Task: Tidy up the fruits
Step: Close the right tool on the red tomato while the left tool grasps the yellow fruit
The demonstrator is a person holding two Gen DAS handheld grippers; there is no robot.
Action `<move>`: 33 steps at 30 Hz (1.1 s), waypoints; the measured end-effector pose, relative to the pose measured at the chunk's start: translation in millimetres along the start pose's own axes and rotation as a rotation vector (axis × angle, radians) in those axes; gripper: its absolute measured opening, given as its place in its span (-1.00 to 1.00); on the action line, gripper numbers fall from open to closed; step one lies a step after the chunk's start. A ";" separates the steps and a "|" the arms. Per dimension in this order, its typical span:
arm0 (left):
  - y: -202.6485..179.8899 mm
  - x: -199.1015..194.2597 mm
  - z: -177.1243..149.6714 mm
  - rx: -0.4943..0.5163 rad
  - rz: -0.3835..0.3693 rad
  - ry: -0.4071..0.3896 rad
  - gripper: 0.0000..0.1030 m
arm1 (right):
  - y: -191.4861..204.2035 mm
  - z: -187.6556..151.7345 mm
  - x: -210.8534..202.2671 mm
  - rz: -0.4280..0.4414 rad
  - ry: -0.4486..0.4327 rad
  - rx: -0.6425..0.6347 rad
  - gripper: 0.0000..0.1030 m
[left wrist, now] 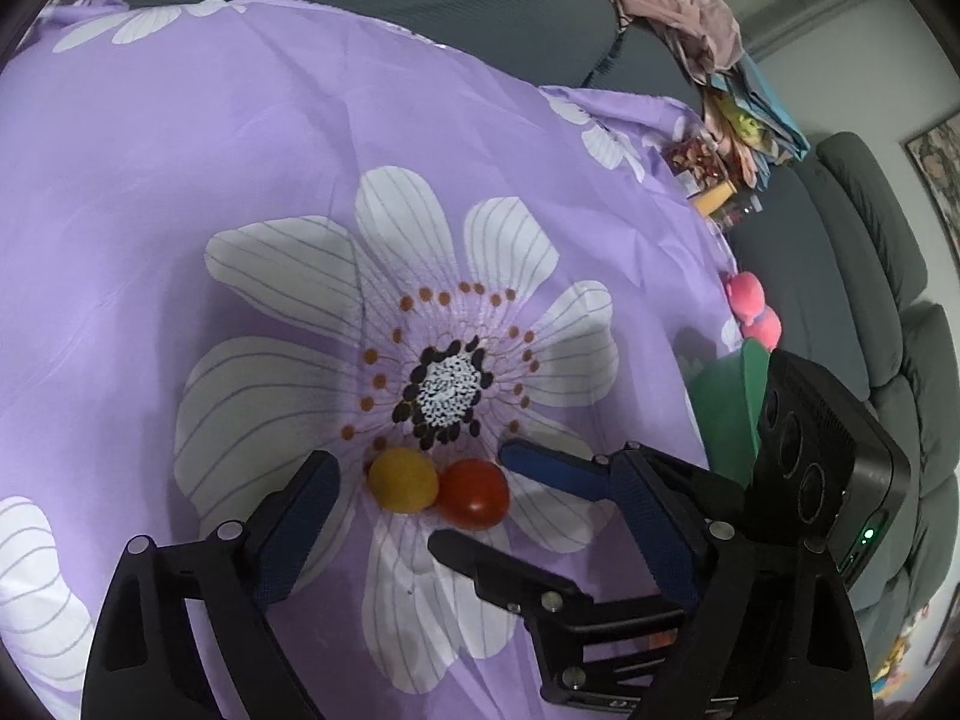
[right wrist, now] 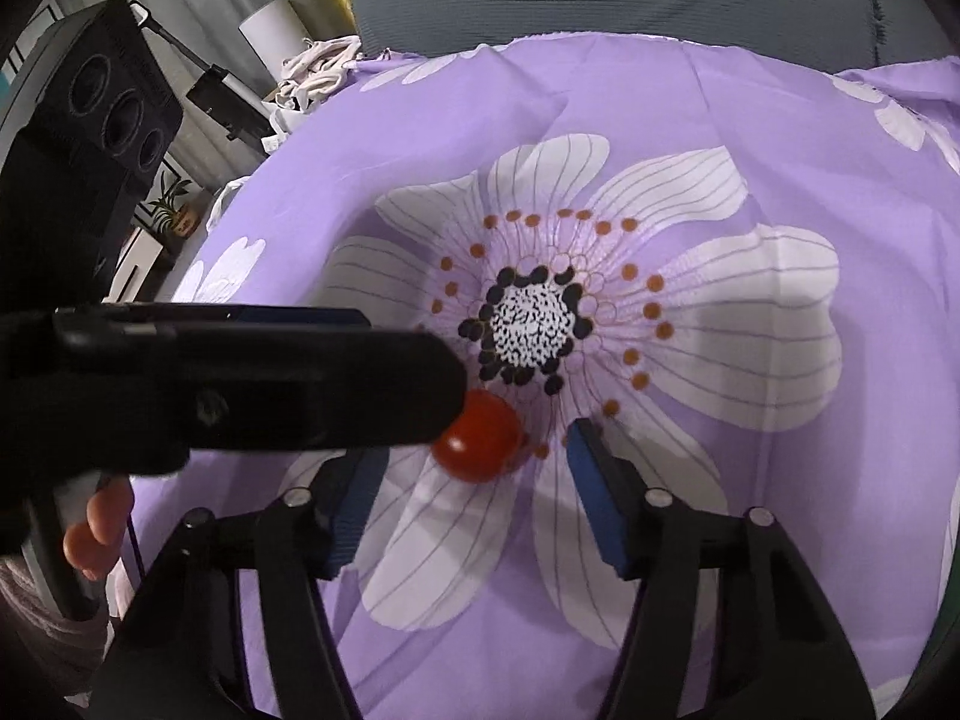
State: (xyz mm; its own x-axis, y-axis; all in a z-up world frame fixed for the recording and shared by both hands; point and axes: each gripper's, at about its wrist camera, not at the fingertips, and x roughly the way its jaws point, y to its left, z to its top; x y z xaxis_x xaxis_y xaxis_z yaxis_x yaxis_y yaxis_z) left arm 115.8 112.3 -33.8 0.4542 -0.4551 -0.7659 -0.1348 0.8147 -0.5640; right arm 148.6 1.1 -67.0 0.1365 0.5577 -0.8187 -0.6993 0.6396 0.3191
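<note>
Purple cloth (left wrist: 252, 168) with a white flower (left wrist: 420, 372) print; grey sofa (left wrist: 870, 276) beyond. Yellow fruit (left wrist: 402, 480) and red fruit (left wrist: 474, 492) touched below flower's centre. Left gripper (left wrist: 474, 486) wide, empty. Right gripper (right wrist: 474, 480) half-open around red fruit, pads clear.

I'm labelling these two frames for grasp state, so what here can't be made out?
- Yellow fruit: absent from the right wrist view, where the left hand-held gripper's finger crosses.
- Red fruit: its left edge is hidden there by that finger.
- Right hand-held gripper: contact with the red fruit unclear.
- Green object: mostly hidden in the left wrist view behind the black camera unit.
</note>
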 end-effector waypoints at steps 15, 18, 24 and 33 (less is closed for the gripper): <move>-6.8 19.8 0.3 0.021 0.085 0.035 0.52 | -23.2 -11.1 -28.3 -0.050 -0.045 0.050 -0.37; -13.0 25.1 -0.3 0.059 0.138 0.035 0.40 | -25.4 -14.5 -37.2 -0.042 -0.057 0.054 -0.37; -18.7 35.7 -3.3 0.134 0.230 0.047 -0.04 | -30.6 -23.0 -47.7 -0.022 -0.077 0.084 -0.37; -19.5 36.6 -6.4 0.161 0.293 0.032 -0.46 | -29.2 -30.1 -65.0 -0.018 -0.121 0.084 -0.37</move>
State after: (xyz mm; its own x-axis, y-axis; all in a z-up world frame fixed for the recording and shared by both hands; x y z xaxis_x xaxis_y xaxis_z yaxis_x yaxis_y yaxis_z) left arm 129.4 77.4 -52.7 0.3883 -0.2020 -0.8991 -0.1135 0.9578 -0.2642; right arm 139.0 -69.8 -37.4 0.2358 0.6020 -0.7629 -0.6356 0.6894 0.3475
